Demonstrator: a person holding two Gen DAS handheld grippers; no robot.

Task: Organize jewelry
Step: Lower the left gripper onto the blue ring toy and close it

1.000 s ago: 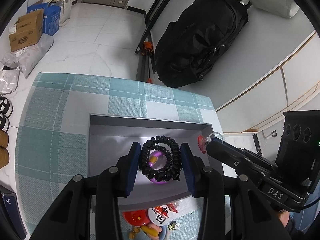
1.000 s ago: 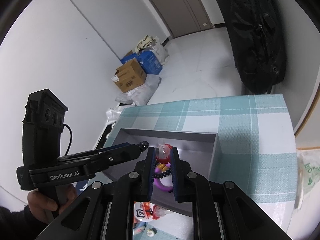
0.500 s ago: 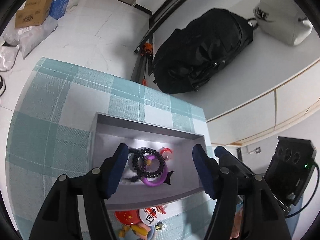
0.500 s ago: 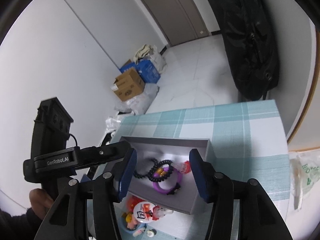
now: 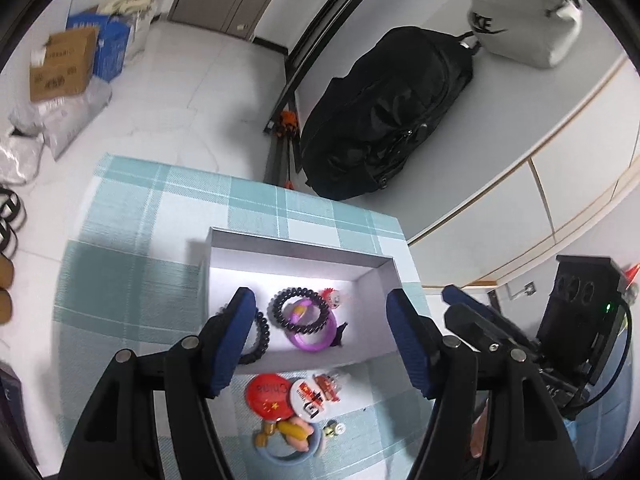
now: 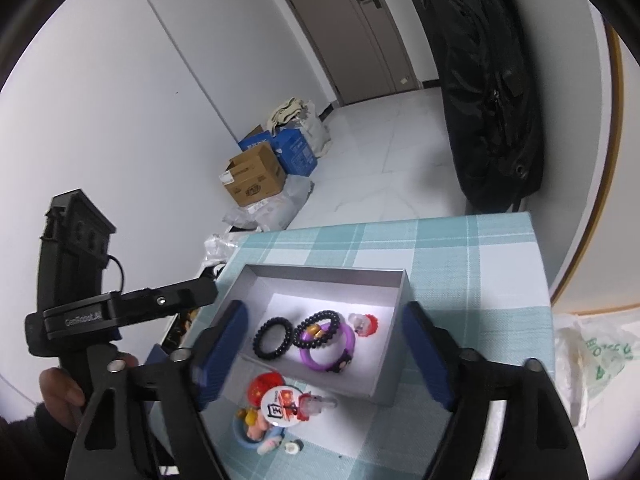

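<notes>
A grey open box (image 5: 376, 266) (image 6: 394, 364) sits on the checked tablecloth. Inside lie a black coil hair tie (image 5: 298, 312) (image 6: 316, 330), a purple bracelet (image 5: 320, 338) (image 6: 324, 356), a black bead bracelet (image 5: 258, 340) (image 6: 272, 338) and a red charm (image 5: 334, 298) (image 6: 362, 324). In front of the box lie round badges (image 5: 272, 394) (image 6: 280, 402), a clip and small trinkets (image 5: 292, 432) (image 6: 256, 426). My left gripper (image 5: 322, 344) is open and empty above the box. My right gripper (image 6: 324, 354) is open and empty above it too.
The teal and white tablecloth (image 5: 132, 240) (image 6: 472, 280) ends near a wall. A black backpack (image 5: 384, 116) (image 6: 488, 100) leans against it. Cardboard boxes (image 5: 60, 66) (image 6: 254, 176) stand on the floor. A plastic bag (image 6: 592, 360) lies at the table's right.
Both grippers opened, letting go of the coil hair tie and the red charm into the box, and both have lifted back from the box.
</notes>
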